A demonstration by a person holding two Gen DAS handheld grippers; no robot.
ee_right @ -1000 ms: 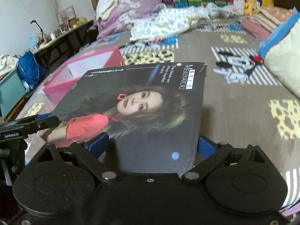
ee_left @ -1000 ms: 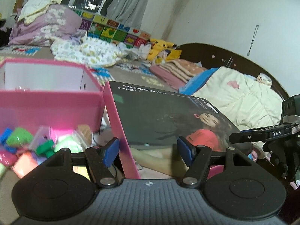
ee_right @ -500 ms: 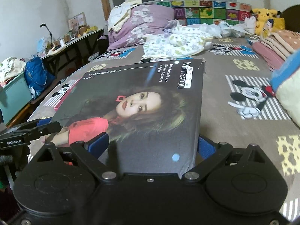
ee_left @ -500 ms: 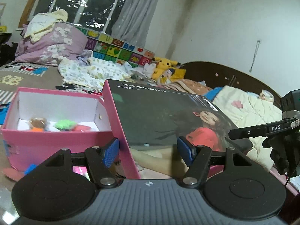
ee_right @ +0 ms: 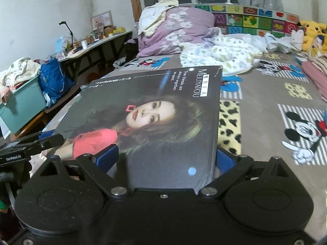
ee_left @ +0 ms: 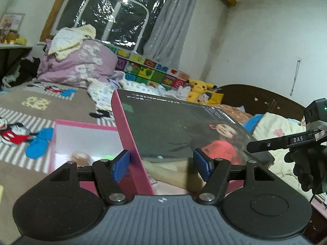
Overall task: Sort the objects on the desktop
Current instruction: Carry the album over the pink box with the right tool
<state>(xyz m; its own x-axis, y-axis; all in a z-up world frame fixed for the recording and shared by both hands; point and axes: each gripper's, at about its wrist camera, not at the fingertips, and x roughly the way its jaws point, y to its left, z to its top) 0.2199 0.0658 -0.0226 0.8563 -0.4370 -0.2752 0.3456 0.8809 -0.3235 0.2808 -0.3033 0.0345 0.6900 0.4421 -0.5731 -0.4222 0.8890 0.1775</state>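
Both grippers' jaws grip the box lid [ee_right: 155,122] at opposite edges, left [ee_left: 161,167] at 9, right [ee_right: 163,159] at 3; stiff, light cardboard, glossy, so pinch rims.

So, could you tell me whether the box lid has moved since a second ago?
Yes. The box lid, shut in both the left gripper and right gripper, has risen: the open pink box now sits lower and farther behind it.

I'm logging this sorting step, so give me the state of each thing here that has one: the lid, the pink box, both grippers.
Box lid with the woman's portrait: lifted, held at opposite edges, printed side up.
Pink box: open, small items inside, resting on the bedspread.
Left gripper: shut on the lid's pink edge.
Right gripper: shut on the lid's other edge.
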